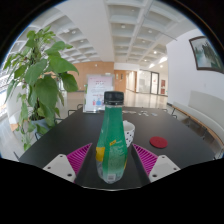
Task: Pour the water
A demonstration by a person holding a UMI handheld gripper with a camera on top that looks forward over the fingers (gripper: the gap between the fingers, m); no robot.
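Observation:
A green plastic bottle [112,140] with a dark cap and a yellow-green label stands upright on the dark table [60,135], near its front edge. My gripper [112,148] is open around it. The bottle stands between the fingers, with a narrow gap showing at each pink pad [82,155]. A white cup [129,128] stands just behind the bottle, mostly hidden by it. I cannot see the water level in the bottle.
A small red round thing [158,142] lies on the table to the right, beyond the fingers. A tall leafy plant [40,80] stands at the left. Chairs and a standing sign [97,92] are beyond the table in a bright hall.

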